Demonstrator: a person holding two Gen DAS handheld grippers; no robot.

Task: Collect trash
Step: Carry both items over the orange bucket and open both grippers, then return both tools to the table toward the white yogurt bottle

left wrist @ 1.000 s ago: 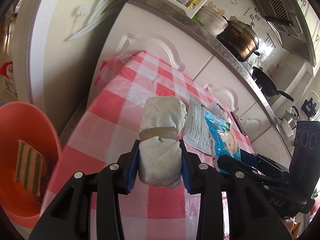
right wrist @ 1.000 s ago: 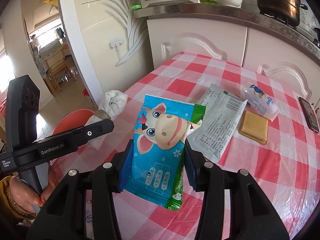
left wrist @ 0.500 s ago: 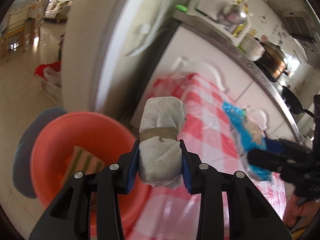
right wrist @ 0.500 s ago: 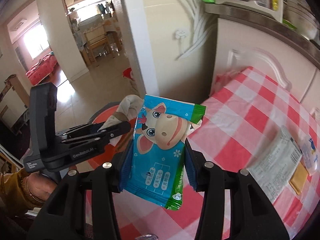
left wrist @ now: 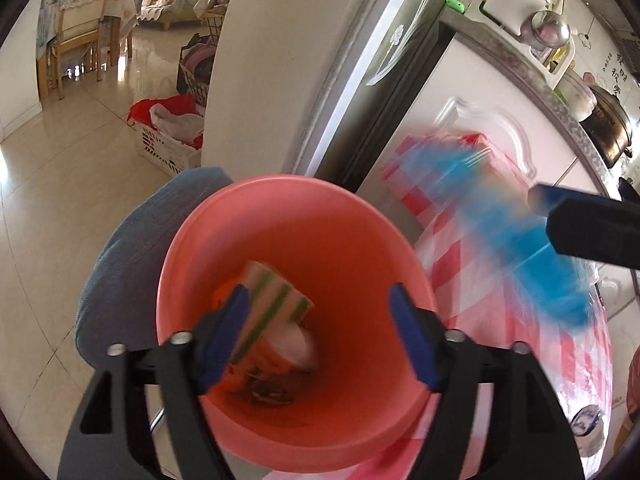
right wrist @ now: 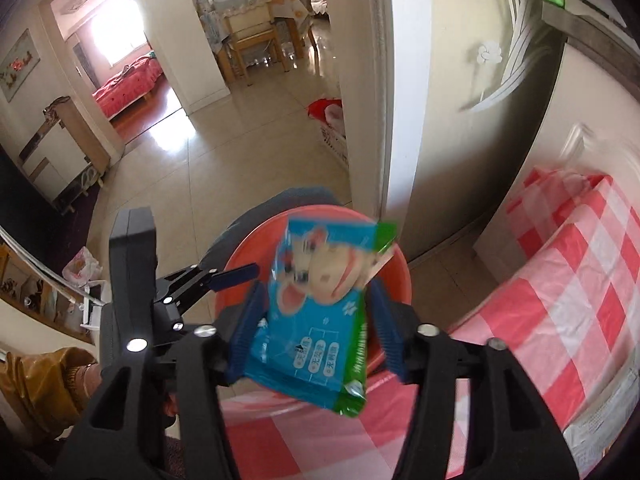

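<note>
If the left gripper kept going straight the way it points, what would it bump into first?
Probably the trash lying in the pink bucket: the left gripper points down into its mouth with open fingers, towards the striped sponge, though depth is unclear.

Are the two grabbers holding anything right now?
No. The left gripper is open over the orange bin. The right gripper has just been opening; the blue packet between its jaws looks loose.
</note>
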